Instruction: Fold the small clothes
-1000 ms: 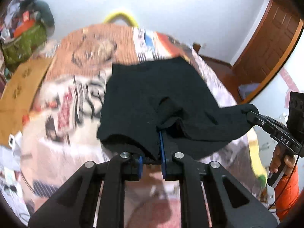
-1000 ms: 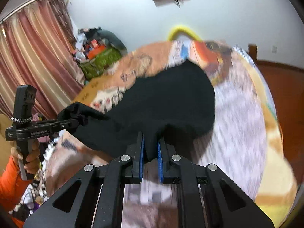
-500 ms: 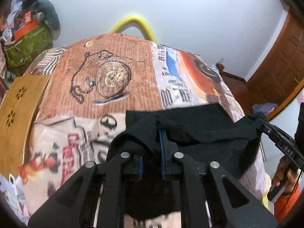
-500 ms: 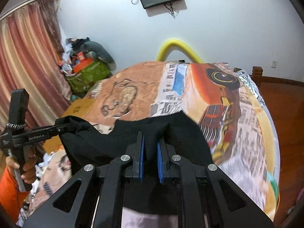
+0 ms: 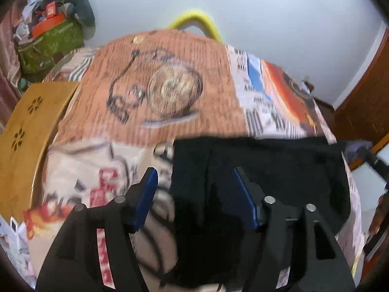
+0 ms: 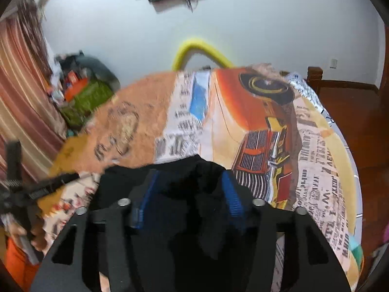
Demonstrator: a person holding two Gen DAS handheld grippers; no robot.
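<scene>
A small black garment (image 5: 267,168) lies folded on the printed bedspread (image 5: 170,92). My left gripper (image 5: 194,189) is open, its blue pads spread over the garment's left edge, nothing held. In the right wrist view the same garment (image 6: 192,194) bunches up between the spread blue pads of my right gripper (image 6: 189,194), which is open. The left gripper (image 6: 48,185) shows at the left of the right wrist view; part of the right gripper (image 5: 376,165) shows at the right edge of the left wrist view. Both views are blurred.
A wooden board (image 5: 26,131) lies left of the bed. A green bag with clutter (image 5: 51,41) stands at the back left. A yellow tube (image 5: 194,19) arches behind the bed. A curtain (image 6: 22,92) hangs left; a wooden door (image 5: 364,97) is right.
Both grippers carried the garment's near edge forward over itself, then opened and let it go. The garment now lies folded, shorter than a second ago.
</scene>
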